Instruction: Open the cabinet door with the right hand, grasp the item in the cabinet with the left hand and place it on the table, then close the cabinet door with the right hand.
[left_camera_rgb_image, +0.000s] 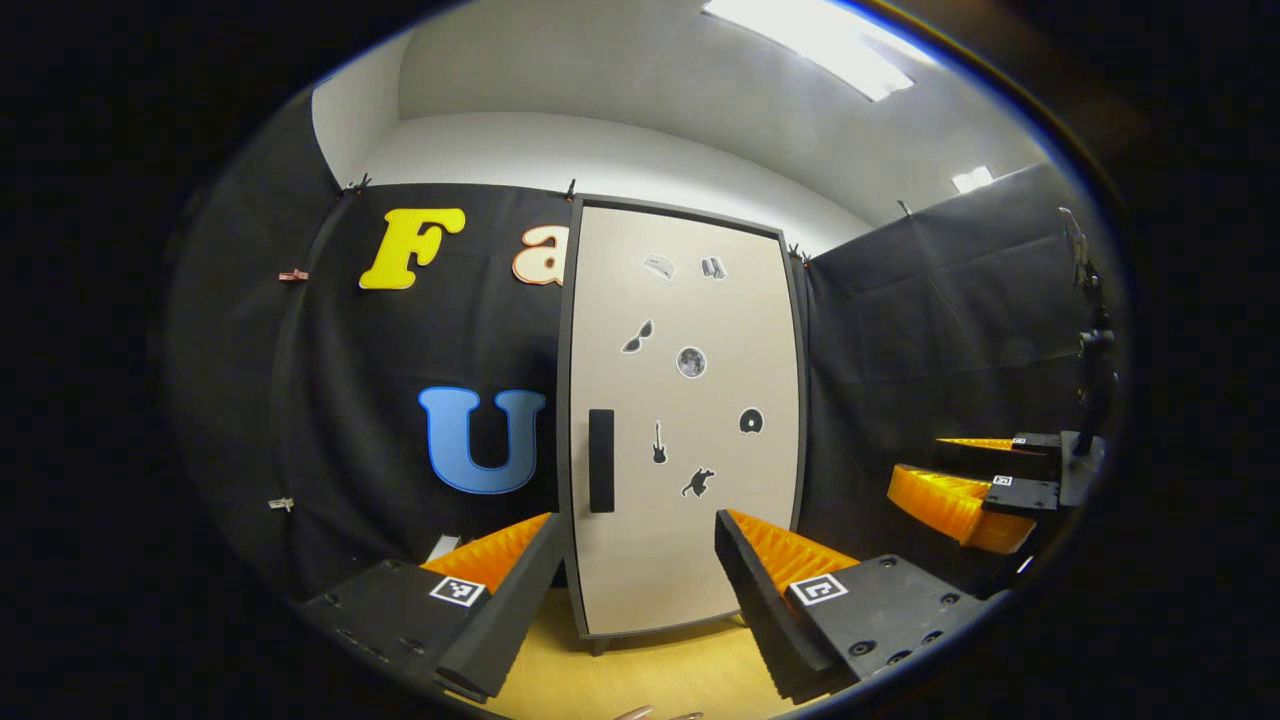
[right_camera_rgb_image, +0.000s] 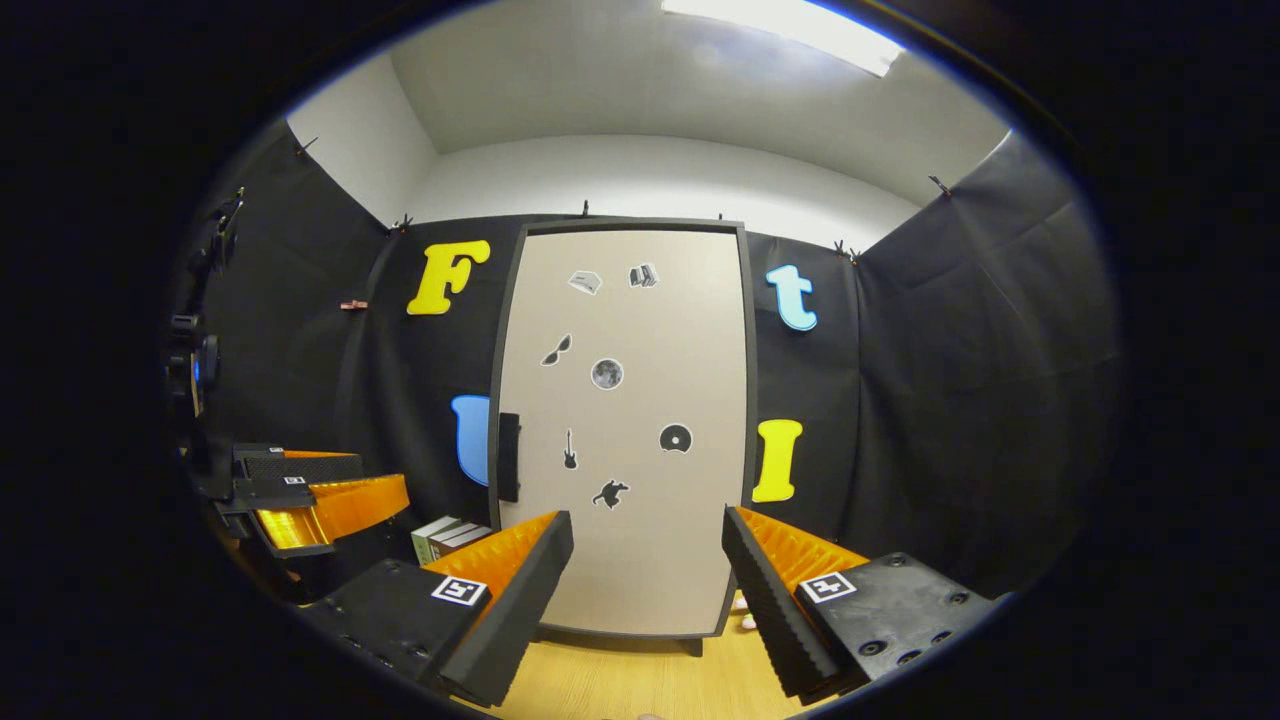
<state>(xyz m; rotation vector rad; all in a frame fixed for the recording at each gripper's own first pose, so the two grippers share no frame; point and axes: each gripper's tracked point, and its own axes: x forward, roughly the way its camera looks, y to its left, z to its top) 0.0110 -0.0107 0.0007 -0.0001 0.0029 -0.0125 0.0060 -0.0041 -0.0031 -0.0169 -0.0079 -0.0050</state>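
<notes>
Your right hand-held gripper (right_camera_rgb_image: 648, 580) and left hand-held gripper (left_camera_rgb_image: 638, 590) both hang released over the counter (right_camera_rgb_image: 610, 685), grasping nothing. Beyond them the cabinet door (right_camera_rgb_image: 625, 430) is shut, its handle (right_camera_rgb_image: 508, 457) untouched, so the item inside is hidden. Every step is left: open, take out, set down, close.

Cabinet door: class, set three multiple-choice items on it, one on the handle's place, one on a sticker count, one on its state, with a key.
1. The handle sits by the cabinet door's
A. left edge
B. right edge
C. top edge

2. Stickers on the door:
A. three
B. seven
C. twelve

3. The door is
A. wide open
B. removed
C. shut

Key: 1 A, the dark bar hugs the left edge; 2 B, seven small shapes count; 3 C, the door sits flat in its frame, both grippers' fingers apart from it.
</notes>
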